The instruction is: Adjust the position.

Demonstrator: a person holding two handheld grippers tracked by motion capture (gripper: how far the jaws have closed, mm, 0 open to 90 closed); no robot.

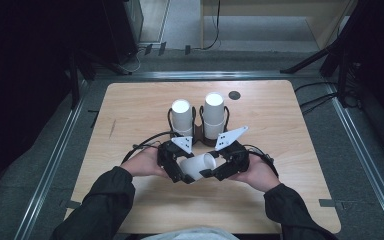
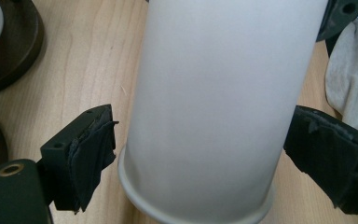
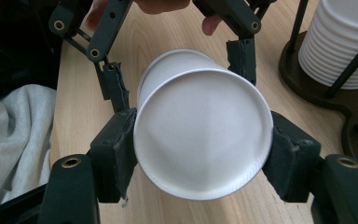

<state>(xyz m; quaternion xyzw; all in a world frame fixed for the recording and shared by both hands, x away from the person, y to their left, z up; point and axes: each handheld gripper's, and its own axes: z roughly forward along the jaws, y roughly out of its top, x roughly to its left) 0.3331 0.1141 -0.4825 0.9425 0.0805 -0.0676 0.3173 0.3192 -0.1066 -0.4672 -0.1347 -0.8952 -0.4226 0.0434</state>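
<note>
While right tool (image 3: pixel 200 154) clamps cup (image 1: pixel 198 165) — left tool (image 2: pixel 205 154) slack, stacks (image 1: pixel 214 116) just behind.

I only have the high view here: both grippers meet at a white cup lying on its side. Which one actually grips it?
Observer: The right gripper does. In its own view both pads press against the wide end of the white cup.
Operator: And the left one?
Observer: In the left gripper view, the left gripper straddles the cup, but bare table shows between the pad at the picture's left and the cup wall. It has no grip.
Operator: Are the upright cups behind it single cups?
Observer: The right gripper view shows one of them is a stack of cups, with many rims ridged one above another, standing in a dark holder.
</note>
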